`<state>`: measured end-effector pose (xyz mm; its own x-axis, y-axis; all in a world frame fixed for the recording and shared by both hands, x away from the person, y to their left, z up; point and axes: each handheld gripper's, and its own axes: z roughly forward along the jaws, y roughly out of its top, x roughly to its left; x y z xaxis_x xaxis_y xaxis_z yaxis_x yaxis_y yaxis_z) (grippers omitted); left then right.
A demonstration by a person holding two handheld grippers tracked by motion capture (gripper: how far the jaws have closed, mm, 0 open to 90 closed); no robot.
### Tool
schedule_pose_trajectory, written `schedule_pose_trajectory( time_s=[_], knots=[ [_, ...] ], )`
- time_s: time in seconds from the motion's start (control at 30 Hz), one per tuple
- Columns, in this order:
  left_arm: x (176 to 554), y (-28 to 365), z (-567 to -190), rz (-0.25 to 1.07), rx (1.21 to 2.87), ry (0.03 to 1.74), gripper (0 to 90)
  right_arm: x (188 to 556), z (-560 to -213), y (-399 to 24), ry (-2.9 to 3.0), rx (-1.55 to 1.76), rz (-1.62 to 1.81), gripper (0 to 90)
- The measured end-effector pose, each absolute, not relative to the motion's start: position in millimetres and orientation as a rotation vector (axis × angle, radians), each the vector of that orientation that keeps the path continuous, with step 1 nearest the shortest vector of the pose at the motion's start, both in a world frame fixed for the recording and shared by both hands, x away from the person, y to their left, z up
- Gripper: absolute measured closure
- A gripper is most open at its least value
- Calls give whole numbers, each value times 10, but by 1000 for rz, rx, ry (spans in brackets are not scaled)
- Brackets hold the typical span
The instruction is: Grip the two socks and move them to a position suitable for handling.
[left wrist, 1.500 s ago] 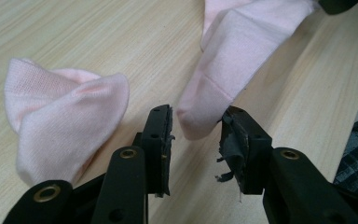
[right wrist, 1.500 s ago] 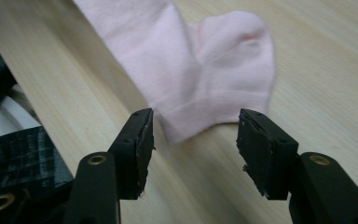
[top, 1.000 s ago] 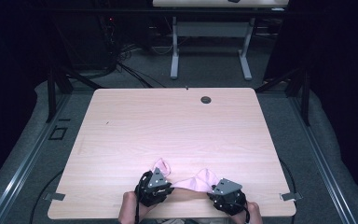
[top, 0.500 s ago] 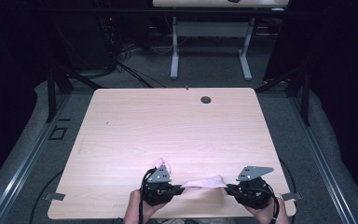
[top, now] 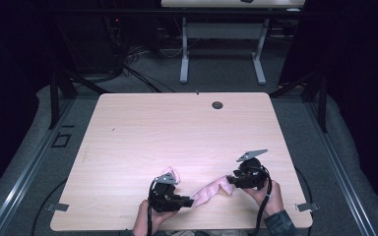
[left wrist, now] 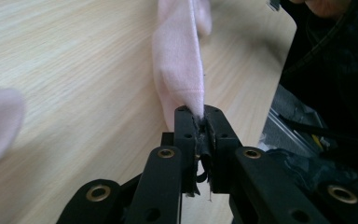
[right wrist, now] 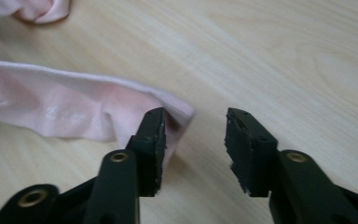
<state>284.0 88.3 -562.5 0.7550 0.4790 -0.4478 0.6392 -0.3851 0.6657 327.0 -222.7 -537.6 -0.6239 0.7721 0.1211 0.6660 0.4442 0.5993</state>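
Pale pink sock, soft, stretched flat along table

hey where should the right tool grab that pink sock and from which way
Grip the free end of the pink sock, the flat edge at the open right tool. Come in low along the table, one jaw under the edge. The left tool already pinches the other end.

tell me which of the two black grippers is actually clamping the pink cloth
The left gripper: its jaws are shut on an end of the pink cloth. The right gripper stands open, one jaw beside the cloth's other end.
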Motion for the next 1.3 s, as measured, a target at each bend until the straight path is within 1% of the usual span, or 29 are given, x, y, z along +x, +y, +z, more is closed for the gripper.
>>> schedule_pose_trajectory(
  time_s=[0.03, 0.07, 0.2, 0.23, 0.3, 0.43, 0.5, 0.63, 0.73, 0.8, 0.83, 0.87, 0.9, 0.93, 0.97, 1.03, 1.1, 1.17, 1.2, 1.23, 1.3],
  knots=[
    [2850, 904, -5635, -220, 2049, 858, 806, 3223, -5353, -2276, 2501, 1280, 1018, 539],
    [2863, 928, -5644, -224, 2040, 865, 806, 3223, -5353, -2276, 2501, 1280, 1018, 539],
    [2888, 982, -5687, -209, 2026, 912, 759, 3120, -5311, -2357, 2512, 1316, 1139, 507],
    [2890, 987, -5700, -214, 2023, 919, 744, 3099, -5342, -2365, 2536, 1330, 1171, 492],
    [2888, 990, -5724, -212, 2022, 938, 734, 3095, -5375, -2350, 2526, 1346, 1198, 492],
    [2883, 994, -5762, -202, 2024, 956, 715, 3210, -5513, -2203, 2522, 1343, 1153, 475],
    [2882, 997, -5767, -204, 2022, 962, 713, 3240, -5519, -2175, 2510, 1337, 1170, 469],
    [2869, 1048, -5773, -202, 2012, 979, 707, 3465, -5516, -2089, 2472, 1347, 1092, 448],
    [2865, 1061, -5778, -198, 2005, 987, 706, 3555, -5529, -2051, 2497, 1332, 1075, 449],
    [2862, 1062, -5777, -192, 2009, 991, 712, 3676, -5596, -1992, 2534, 1342, 1064, 545],
    [2861, 1064, -5778, -190, 2007, 991, 726, 3702, -5625, -1980, 2534, 1349, 1073, 638],
    [2861, 1064, -5778, -190, 2007, 991, 736, 3702, -5625, -1980, 2534, 1349, 1073, 638],
    [2858, 1069, -5774, -183, 2009, 994, 736, 3717, -5636, -1981, 2557, 1349, 1071, 691],
    [2858, 1078, -5770, -178, 2009, 993, 760, 3712, -5645, -1978, 2543, 1355, 1083, 765],
    [2857, 1090, -5765, -177, 2004, 994, 782, 3687, -5633, -1981, 2544, 1349, 1102, 799],
    [2858, 1115, -5754, -169, 1999, 998, 835, 3616, -5596, -1985, 2545, 1350, 1092, 827],
    [2862, 1141, -5738, -166, 2007, 992, 863, 3517, -5543, -2013, 2544, 1352, 1091, 836],
    [2862, 1169, -5720, -171, 2010, 989, 874, 3330, -5442, -2092, 2534, 1378, 1092, 837],
    [2859, 1182, -5711, -174, 2009, 994, 874, 3330, -5442, -2092, 2534, 1378, 1092, 837],
    [2865, 1217, -5705, -194, 2010, 994, 876, 3206, -5390, -2156, 2536, 1405, 1094, 836],
    [2871, 1233, -5704, -207, 2014, 998, 876, 3148, -5374, -2179, 2528, 1432, 1113, 835]
  ],
)
